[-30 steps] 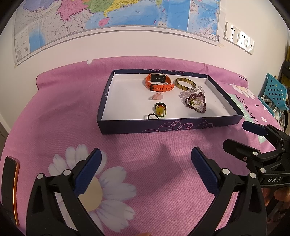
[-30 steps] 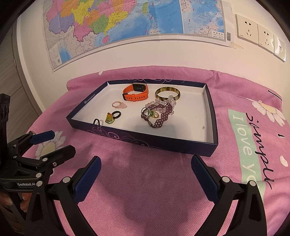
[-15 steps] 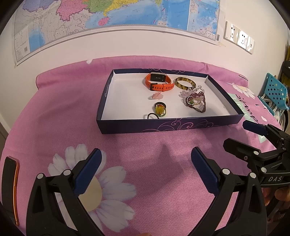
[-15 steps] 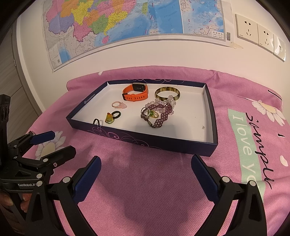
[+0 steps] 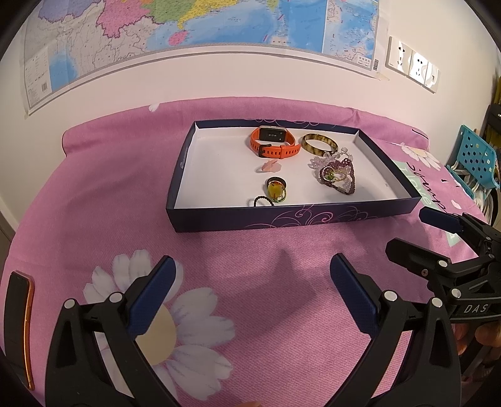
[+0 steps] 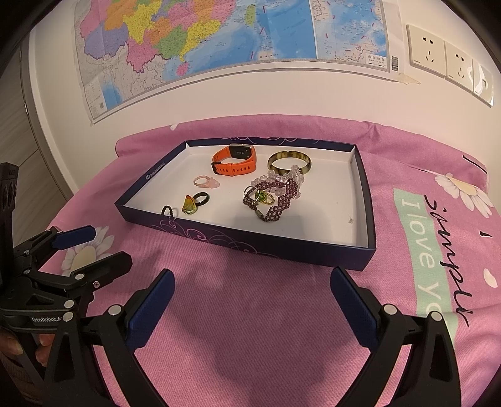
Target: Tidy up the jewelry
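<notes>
A dark blue box tray (image 5: 294,219) (image 6: 250,247) with a white floor sits on the pink cloth. In it lie an orange smartwatch (image 5: 274,145) (image 6: 235,164), a tortoiseshell bangle (image 5: 319,146) (image 6: 289,162), a purple bead bracelet with rings (image 5: 338,175) (image 6: 275,200), a pink ring (image 5: 269,166) (image 6: 205,181), a yellow-stone ring on a black ring (image 5: 275,189) (image 6: 194,203) and a small dark cord loop (image 5: 261,200) (image 6: 169,210). My left gripper (image 5: 250,291) is open and empty in front of the tray. My right gripper (image 6: 250,300) is open and empty, also short of the tray.
The pink daisy-print cloth (image 5: 103,188) covers the table, which meets a white wall with a map (image 5: 188,25). A black and orange object (image 5: 18,319) lies at the left edge. A blue perforated basket (image 5: 476,156) stands off the right side.
</notes>
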Action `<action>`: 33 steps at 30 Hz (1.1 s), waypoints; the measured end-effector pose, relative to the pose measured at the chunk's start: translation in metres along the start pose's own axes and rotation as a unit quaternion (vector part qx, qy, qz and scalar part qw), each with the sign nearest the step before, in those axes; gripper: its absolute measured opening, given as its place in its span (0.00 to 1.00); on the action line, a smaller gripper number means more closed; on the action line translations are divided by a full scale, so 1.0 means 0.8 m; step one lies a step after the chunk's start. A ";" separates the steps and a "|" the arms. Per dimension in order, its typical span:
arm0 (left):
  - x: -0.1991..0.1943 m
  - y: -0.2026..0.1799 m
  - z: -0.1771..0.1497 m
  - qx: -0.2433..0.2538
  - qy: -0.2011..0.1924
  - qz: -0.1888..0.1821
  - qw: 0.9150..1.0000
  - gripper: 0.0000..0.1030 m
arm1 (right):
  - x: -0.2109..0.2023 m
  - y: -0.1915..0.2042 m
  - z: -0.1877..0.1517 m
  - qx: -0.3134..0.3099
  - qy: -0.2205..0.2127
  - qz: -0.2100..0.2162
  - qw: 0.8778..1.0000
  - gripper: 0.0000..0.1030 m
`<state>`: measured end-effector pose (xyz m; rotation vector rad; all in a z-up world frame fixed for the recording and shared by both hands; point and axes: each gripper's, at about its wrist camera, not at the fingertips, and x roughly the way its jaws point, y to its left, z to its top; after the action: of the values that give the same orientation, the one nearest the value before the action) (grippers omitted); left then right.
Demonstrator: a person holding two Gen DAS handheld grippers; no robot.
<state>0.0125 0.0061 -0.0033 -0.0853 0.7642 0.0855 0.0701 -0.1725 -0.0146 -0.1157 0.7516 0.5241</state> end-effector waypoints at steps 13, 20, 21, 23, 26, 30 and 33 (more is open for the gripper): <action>0.000 -0.001 -0.001 0.000 -0.002 0.000 1.000 0.94 | 0.001 -0.001 0.001 0.001 0.002 -0.001 1.000 0.93; 0.000 -0.001 0.000 -0.004 -0.004 -0.001 1.000 0.94 | 0.001 -0.001 0.001 0.001 0.002 -0.001 1.000 0.93; -0.001 -0.001 -0.001 -0.003 -0.005 0.001 1.000 0.94 | 0.001 -0.002 0.001 0.001 0.002 -0.001 1.000 0.93; -0.001 0.000 -0.001 -0.004 -0.010 0.001 1.000 0.94 | 0.001 -0.001 0.001 0.001 0.002 -0.001 1.000 0.93; 0.000 0.001 -0.001 -0.004 -0.009 -0.004 1.000 0.94 | 0.001 -0.001 0.001 0.000 0.002 0.000 1.000 0.93; 0.000 0.001 -0.001 -0.005 -0.005 -0.004 1.000 0.94 | 0.001 -0.001 -0.001 -0.001 0.003 0.000 1.000 0.93; 0.004 0.001 -0.002 -0.006 0.004 0.000 1.000 0.94 | 0.000 -0.003 -0.002 -0.008 0.007 -0.008 1.000 0.93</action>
<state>0.0137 0.0069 -0.0063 -0.0965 0.7719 0.0904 0.0706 -0.1752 -0.0164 -0.1406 0.7595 0.5151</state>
